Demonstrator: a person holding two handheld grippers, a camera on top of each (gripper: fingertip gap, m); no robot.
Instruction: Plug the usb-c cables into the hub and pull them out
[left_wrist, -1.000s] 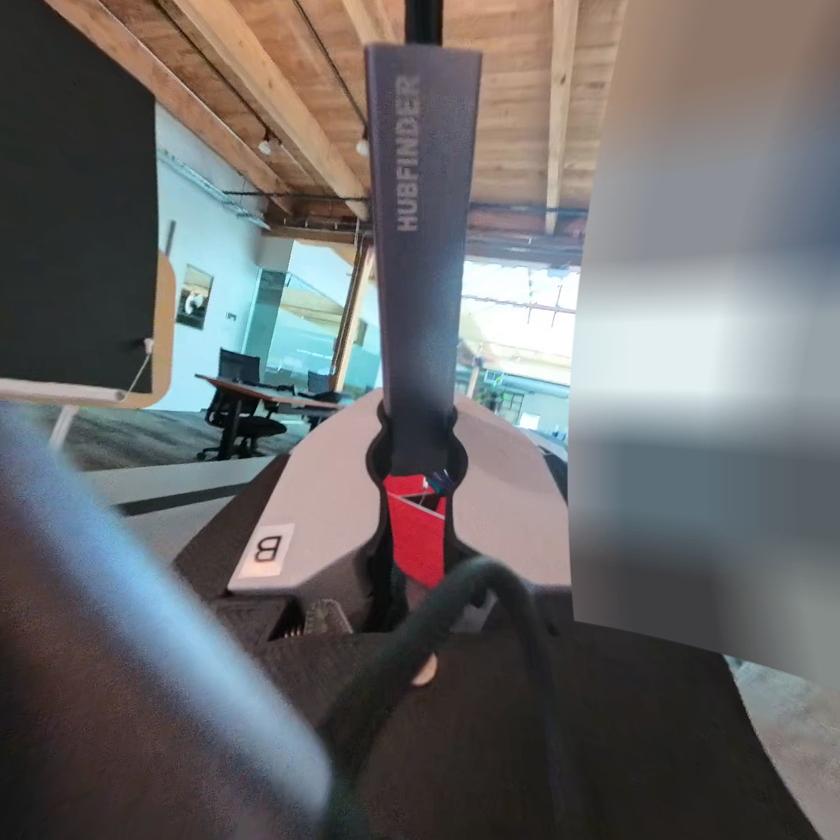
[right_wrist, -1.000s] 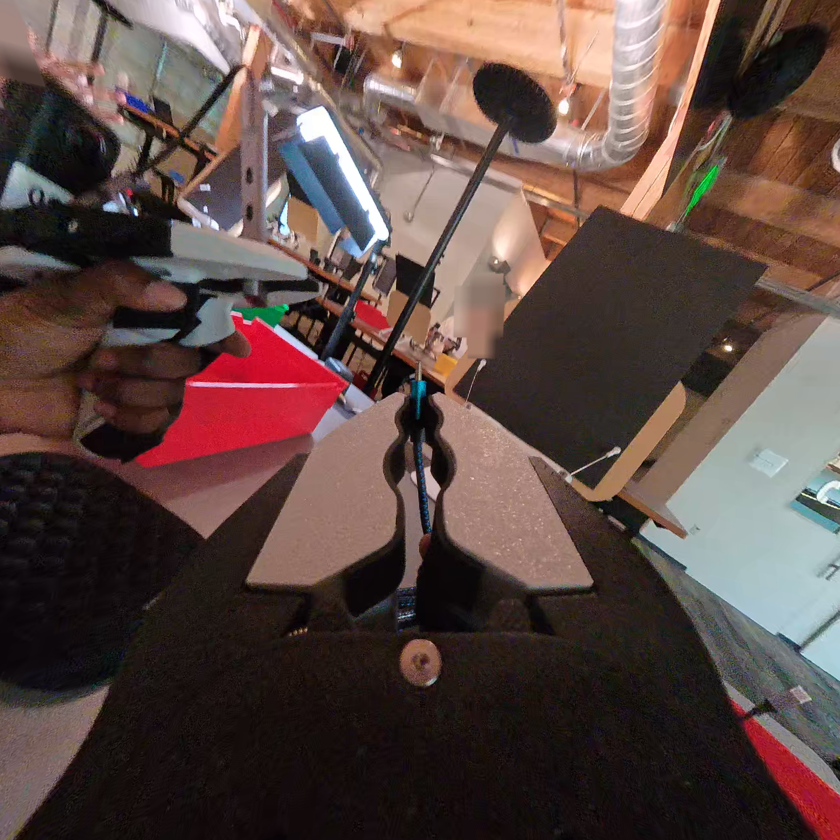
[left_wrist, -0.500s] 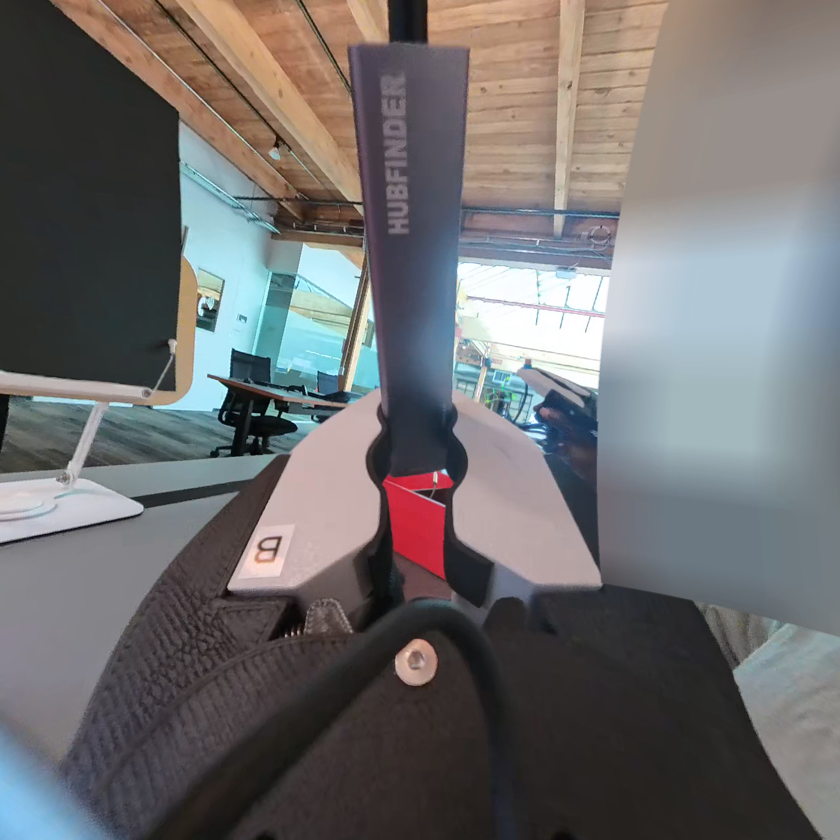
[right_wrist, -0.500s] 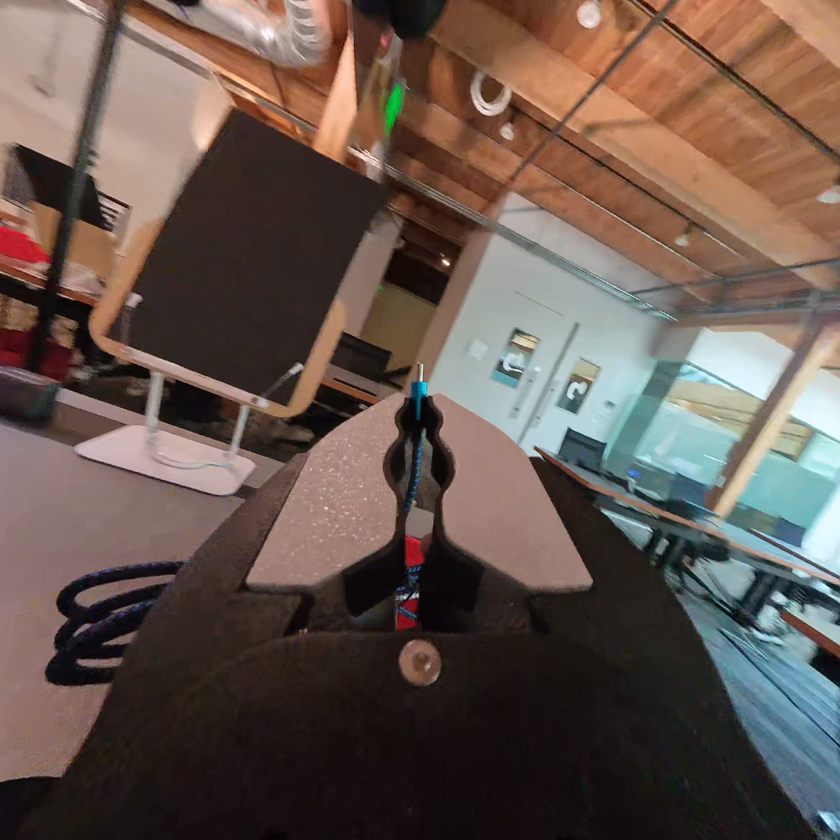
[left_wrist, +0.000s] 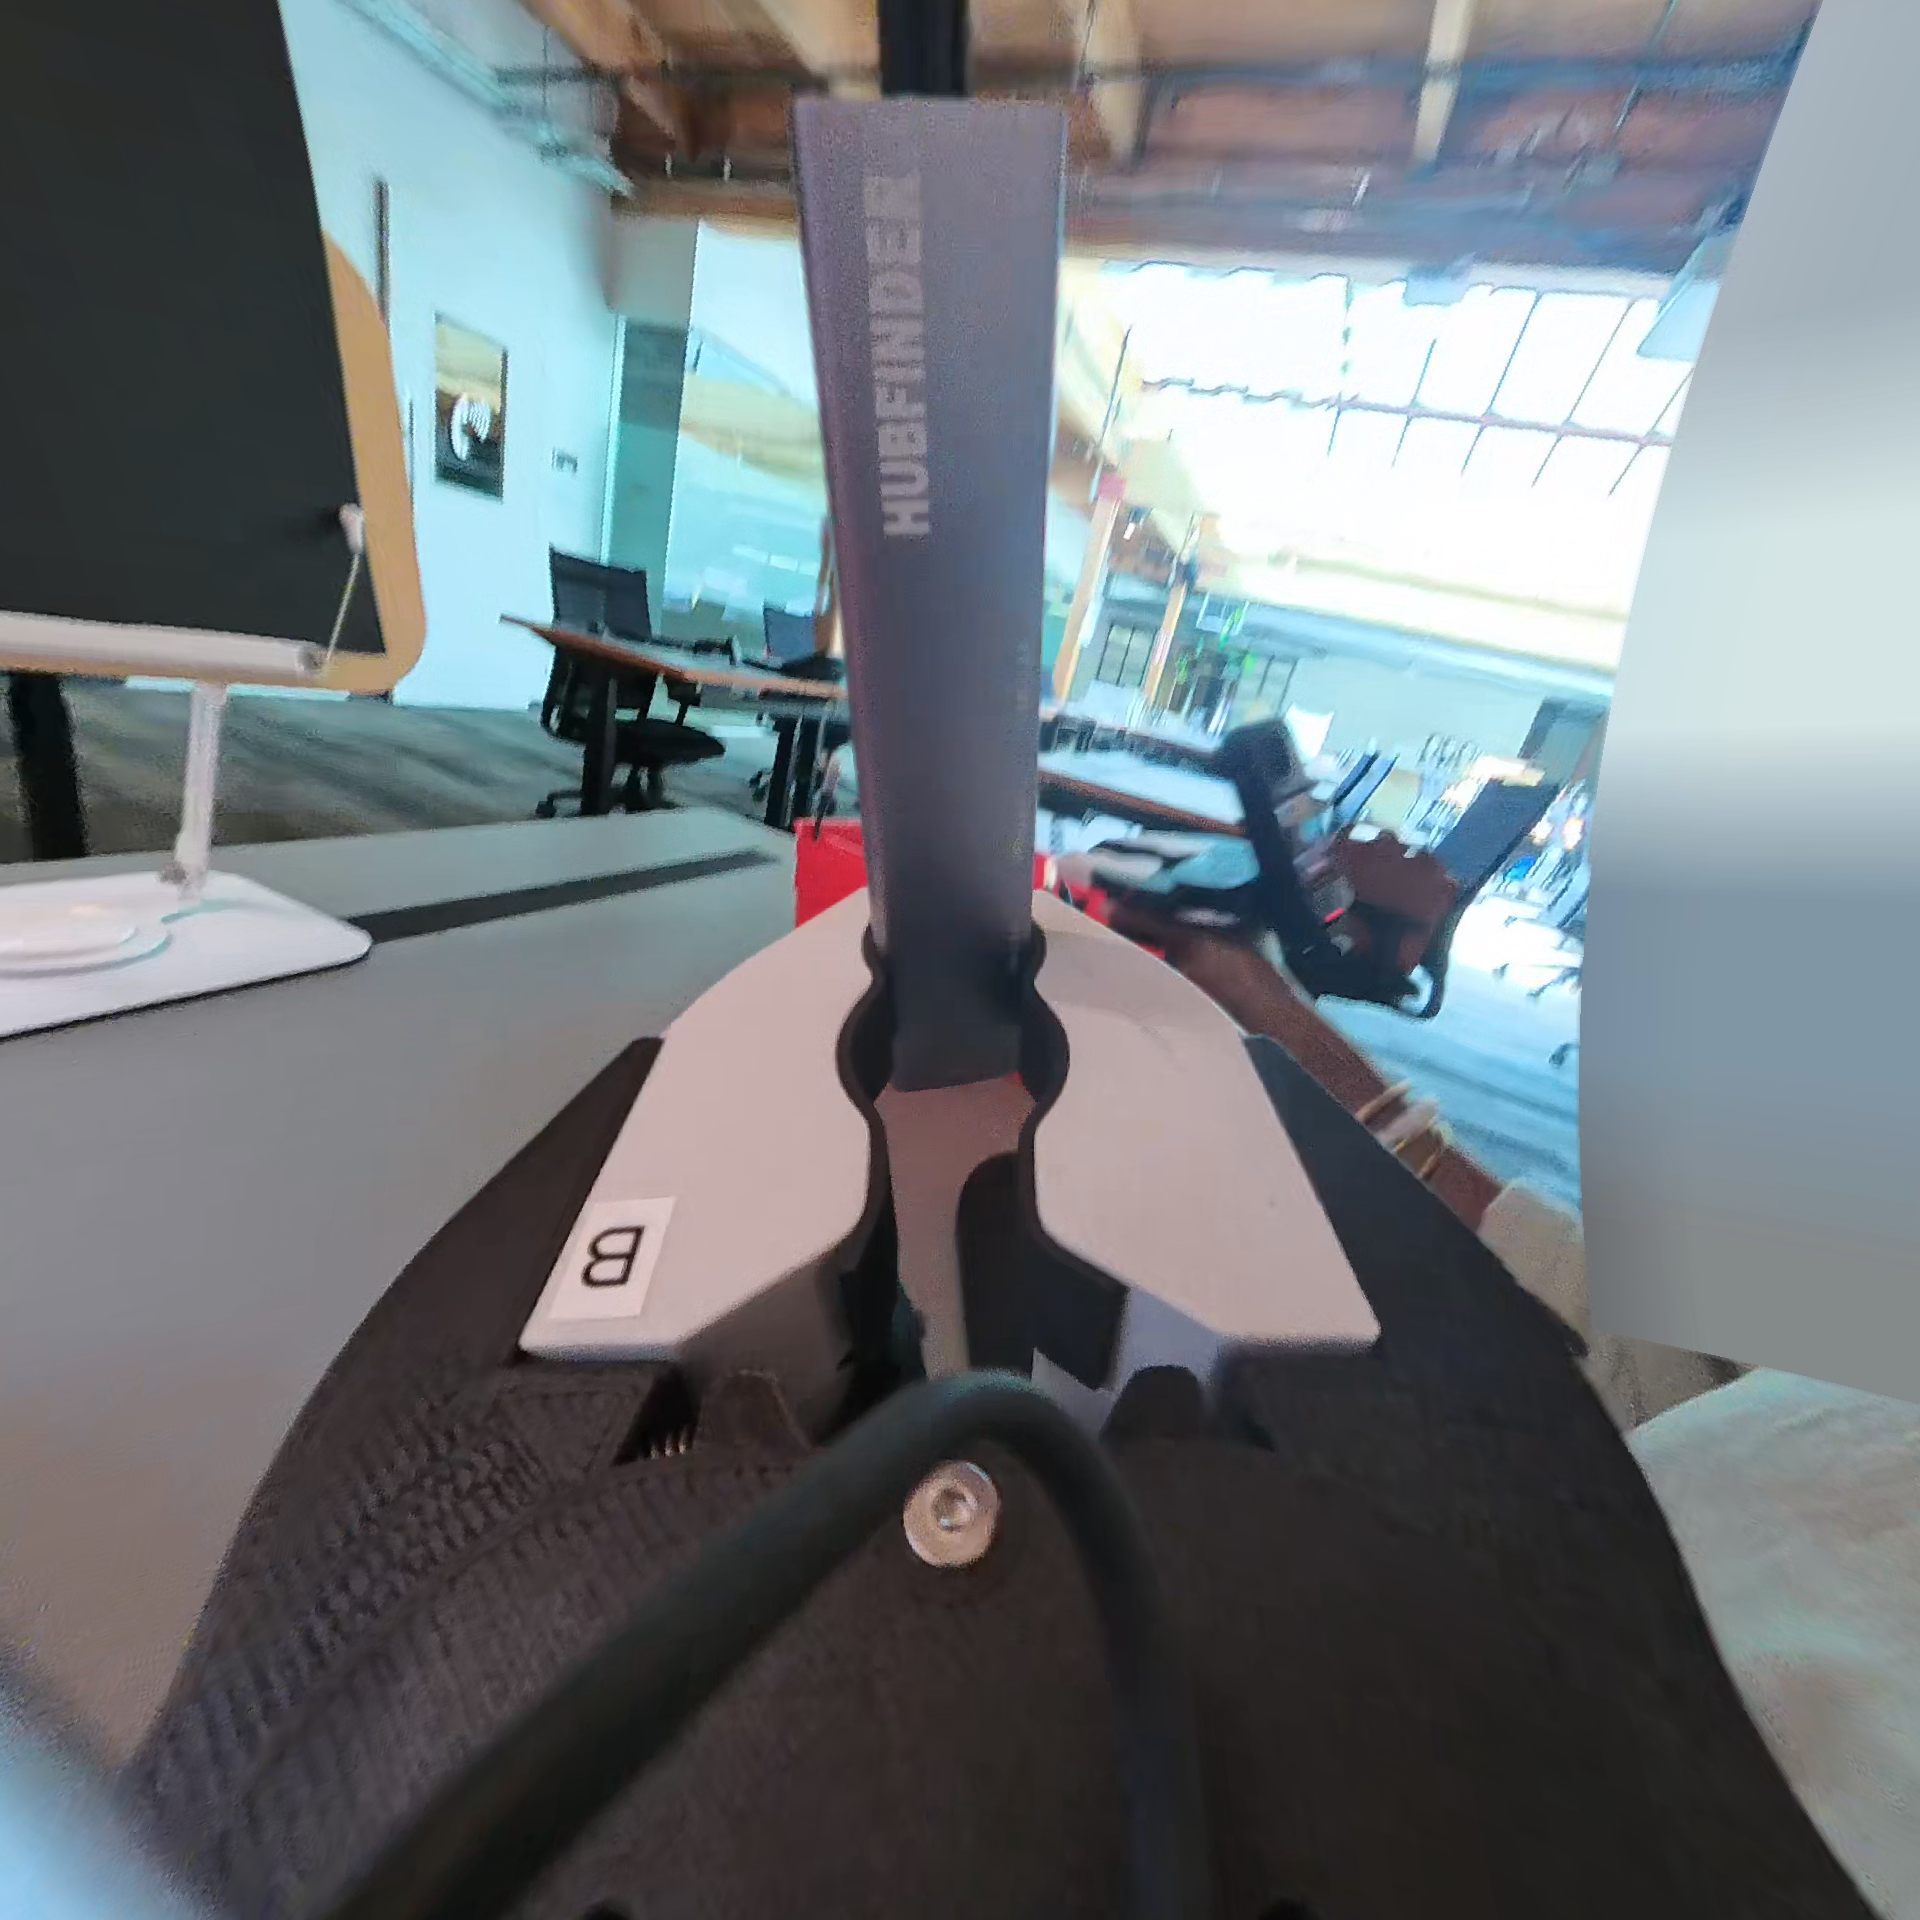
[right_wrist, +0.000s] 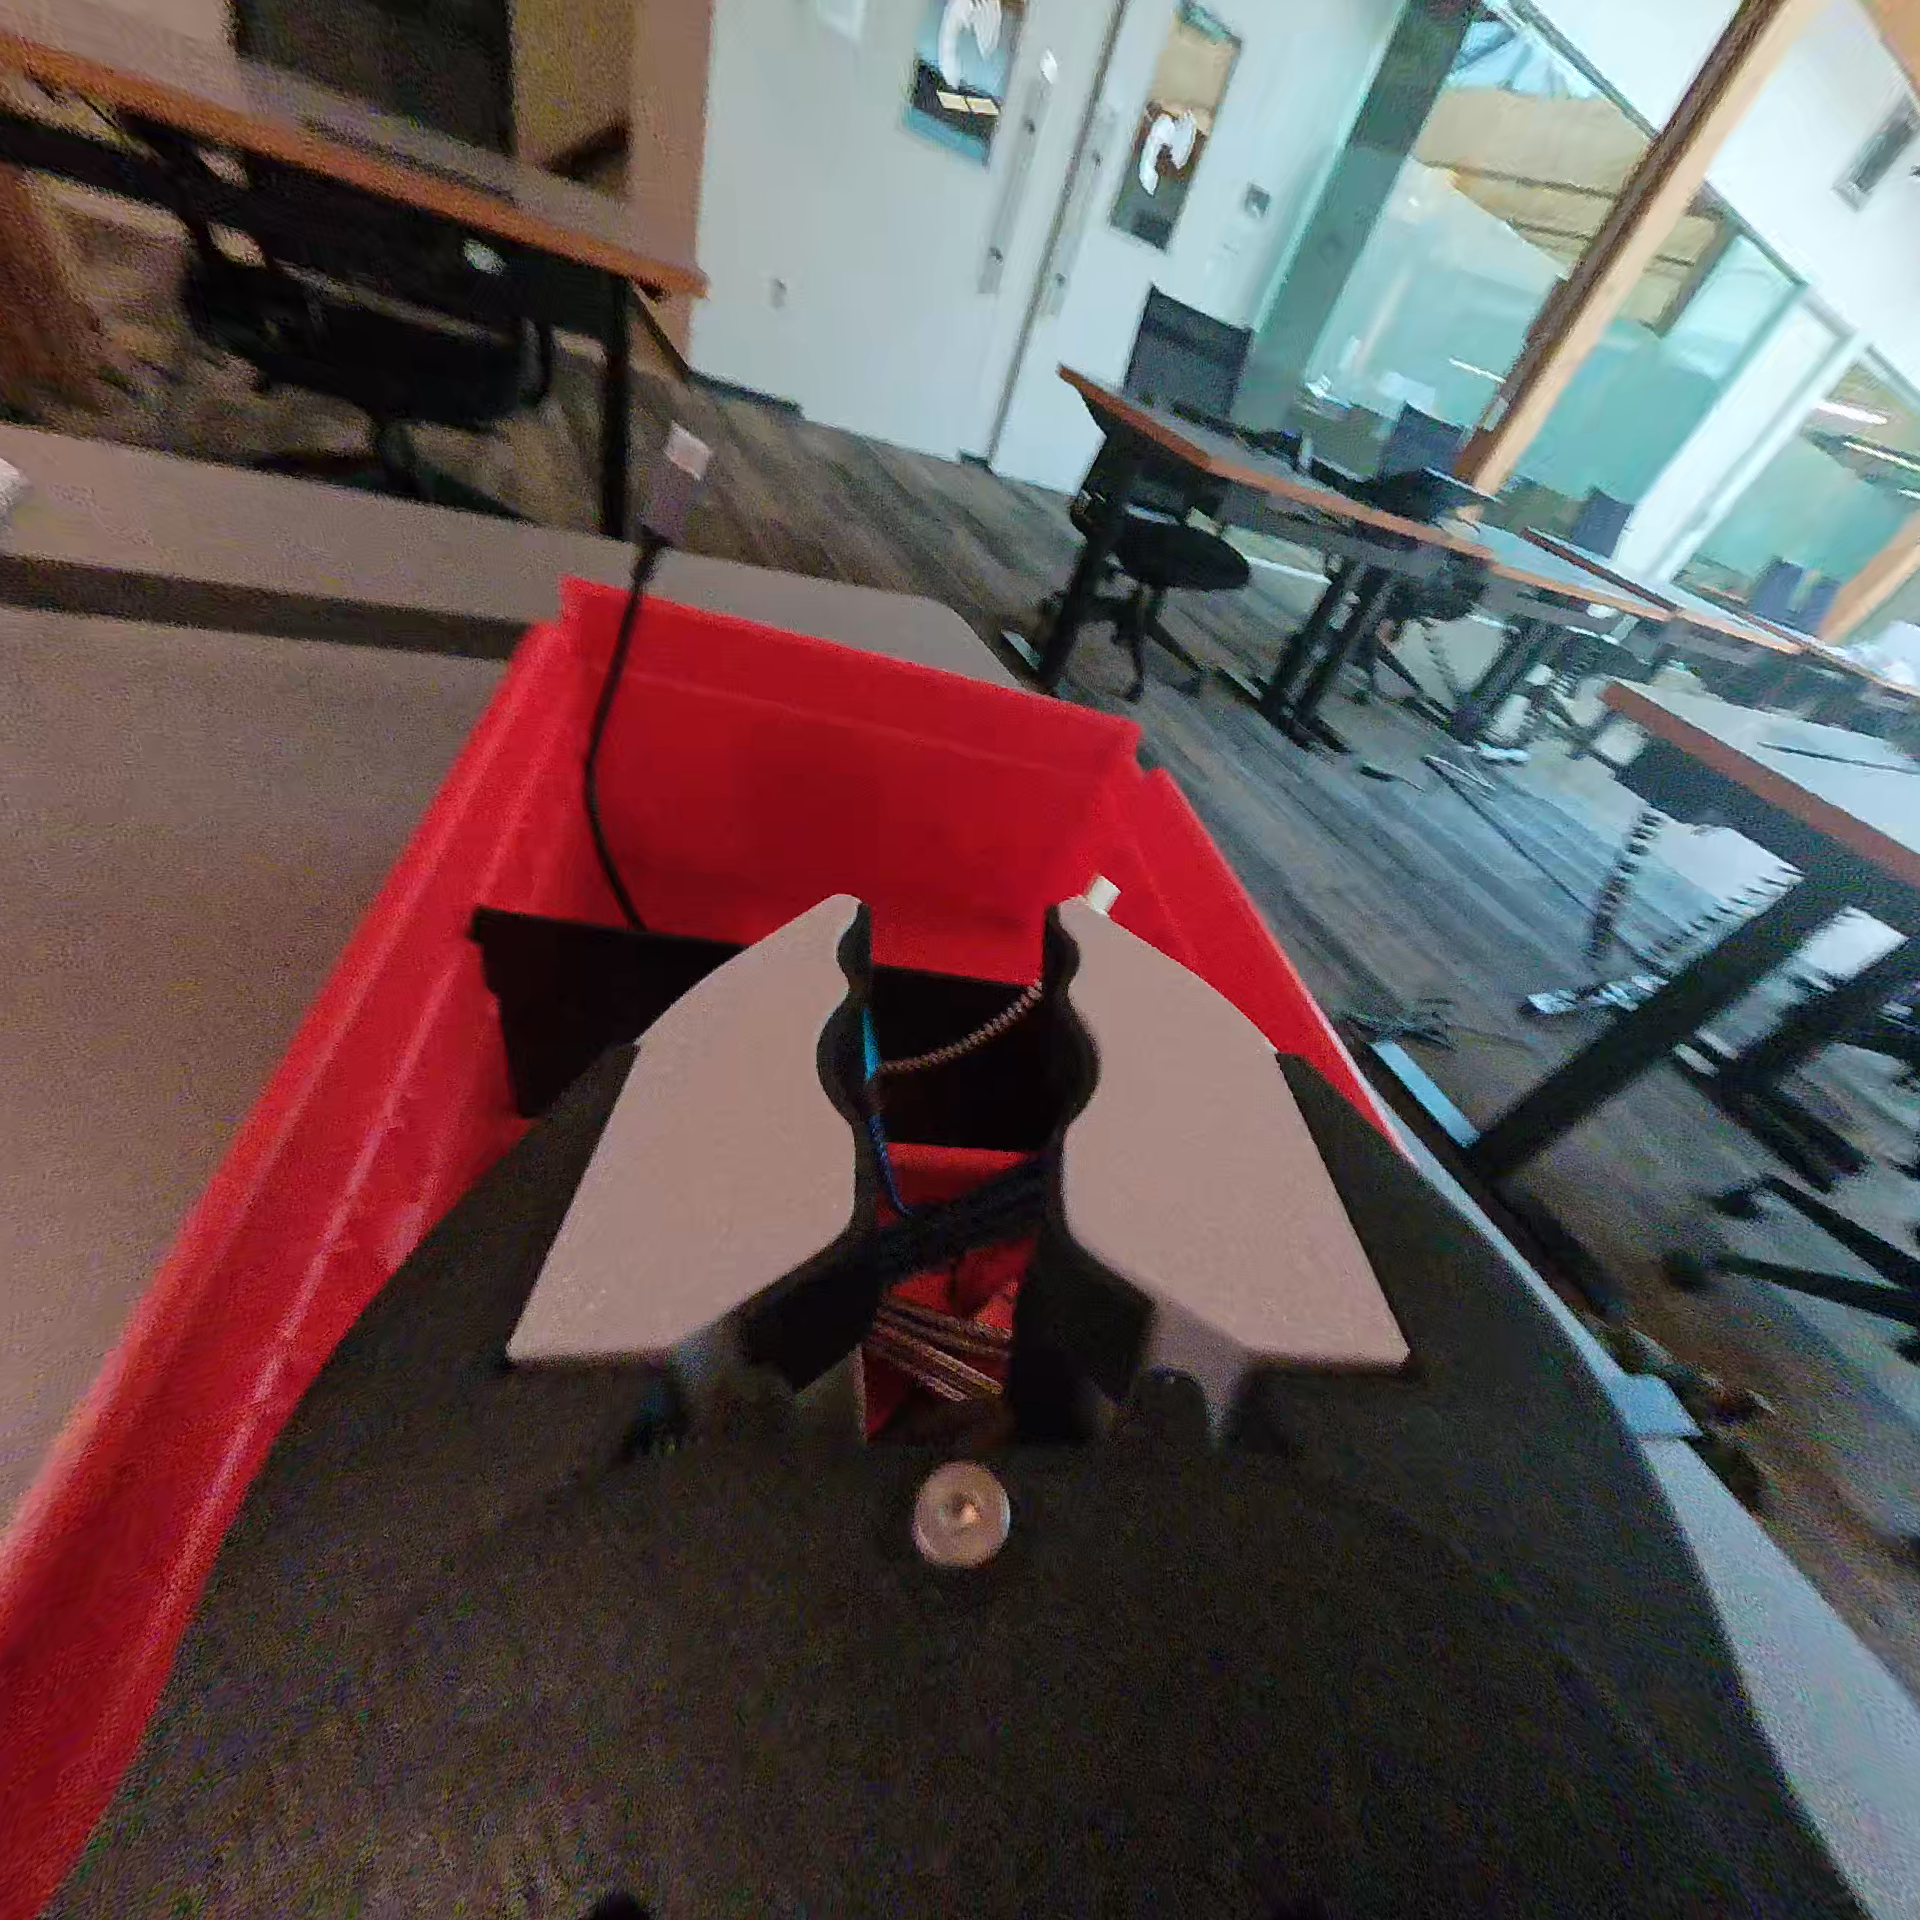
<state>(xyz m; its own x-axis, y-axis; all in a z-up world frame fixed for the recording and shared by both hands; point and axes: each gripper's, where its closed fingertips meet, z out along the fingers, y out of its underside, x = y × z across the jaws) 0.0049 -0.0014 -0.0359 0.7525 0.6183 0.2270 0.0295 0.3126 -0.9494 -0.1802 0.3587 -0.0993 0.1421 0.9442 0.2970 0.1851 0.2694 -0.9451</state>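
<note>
My left gripper (left_wrist: 951, 956) is shut on the grey hub (left_wrist: 935, 520) and holds it upright above the grey table (left_wrist: 312, 1091). The hub's black lead (left_wrist: 997, 1397) loops over the gripper body. My right gripper (right_wrist: 956, 920) is open over the red bin (right_wrist: 343, 1039). The blue braided usb-c cable (right_wrist: 871, 1049) lies against the inner face of its left finger and hangs down into the bin, where dark cables (right_wrist: 966, 1205) pile up. No cable end shows in the hub.
A black divider (right_wrist: 582, 987) stands inside the bin, and a thin black cable (right_wrist: 613, 748) runs over its far wall. A black panel on a white stand (left_wrist: 156, 416) is at the table's left. Office desks and chairs lie beyond the table's edge. One gripper's finger ends stand about 40 cm off the other's.
My right gripper has swung down from pointing at the room to over the red bin and has opened, letting go of the blue cable. My left gripper has tilted down a little, still holding the hub.
</note>
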